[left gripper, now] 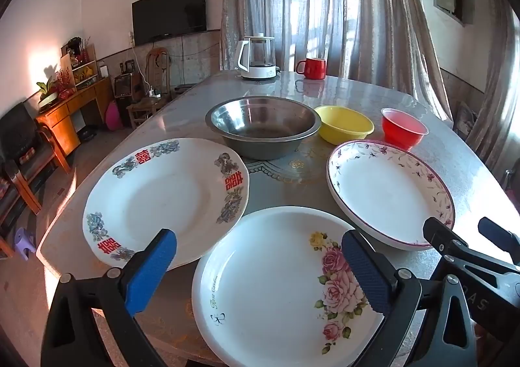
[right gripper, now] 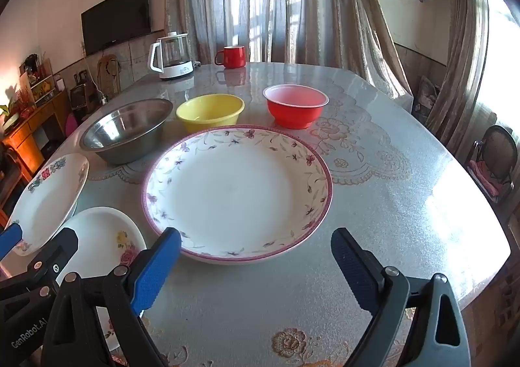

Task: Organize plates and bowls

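Observation:
Three plates lie at the table's near side: a rose plate (left gripper: 273, 285) (right gripper: 97, 237), a plate with red characters (left gripper: 162, 201) (right gripper: 48, 198), its rim resting on the rose plate, and a purple-rimmed floral plate (left gripper: 390, 191) (right gripper: 237, 191). Behind them stand a steel bowl (left gripper: 263, 126) (right gripper: 126, 130), a yellow bowl (left gripper: 344, 123) (right gripper: 209, 112) and a red bowl (left gripper: 403, 126) (right gripper: 294, 104). My left gripper (left gripper: 260, 269) is open above the rose plate. My right gripper (right gripper: 256, 263) is open just before the floral plate's near rim; it also shows in the left wrist view (left gripper: 468, 234).
A white kettle (left gripper: 256, 56) (right gripper: 172, 56) and a red mug (left gripper: 312, 68) (right gripper: 232, 56) stand at the table's far edge (right gripper: 292, 66). Chairs, a wooden desk (left gripper: 65, 113) and curtains surround the table.

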The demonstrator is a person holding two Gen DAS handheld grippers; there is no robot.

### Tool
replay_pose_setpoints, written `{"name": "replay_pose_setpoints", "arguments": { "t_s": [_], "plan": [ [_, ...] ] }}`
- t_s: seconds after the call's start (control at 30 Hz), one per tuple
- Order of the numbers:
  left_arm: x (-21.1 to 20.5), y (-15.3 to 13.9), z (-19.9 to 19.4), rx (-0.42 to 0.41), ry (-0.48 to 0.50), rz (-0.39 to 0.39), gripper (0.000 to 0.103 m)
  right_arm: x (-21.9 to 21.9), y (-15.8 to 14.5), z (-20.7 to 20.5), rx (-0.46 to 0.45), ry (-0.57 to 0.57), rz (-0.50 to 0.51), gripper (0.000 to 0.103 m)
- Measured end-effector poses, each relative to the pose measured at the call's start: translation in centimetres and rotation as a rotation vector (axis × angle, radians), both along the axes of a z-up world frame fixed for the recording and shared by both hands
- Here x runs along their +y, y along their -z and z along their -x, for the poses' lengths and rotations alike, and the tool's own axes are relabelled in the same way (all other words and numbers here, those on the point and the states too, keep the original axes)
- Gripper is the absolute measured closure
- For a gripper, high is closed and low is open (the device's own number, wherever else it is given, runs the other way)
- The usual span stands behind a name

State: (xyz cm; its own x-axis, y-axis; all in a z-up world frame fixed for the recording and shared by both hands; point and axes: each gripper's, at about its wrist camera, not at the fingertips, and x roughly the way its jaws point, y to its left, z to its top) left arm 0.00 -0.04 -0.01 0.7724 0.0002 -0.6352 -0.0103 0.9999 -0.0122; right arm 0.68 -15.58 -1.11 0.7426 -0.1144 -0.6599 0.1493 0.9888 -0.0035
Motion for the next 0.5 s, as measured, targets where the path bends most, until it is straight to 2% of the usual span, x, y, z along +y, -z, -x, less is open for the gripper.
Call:
{"name": "replay_pose_setpoints", "arguments": {
  "t_s": [0.47, 0.5],
  "plan": [
    [0.4, -0.3, 0.0, -0.003, -0.022, -0.014, 0.001, -0.4, -0.8, -0.3, 0.01, 0.0, -0.023, 0.008],
    [0.5, -0.3, 0.0, -0.002, -0.022, -0.013, 0.001, 0.0, 0.1, -0.3, 0.0, -0.002, -0.018, 0.008]
  ]
}}
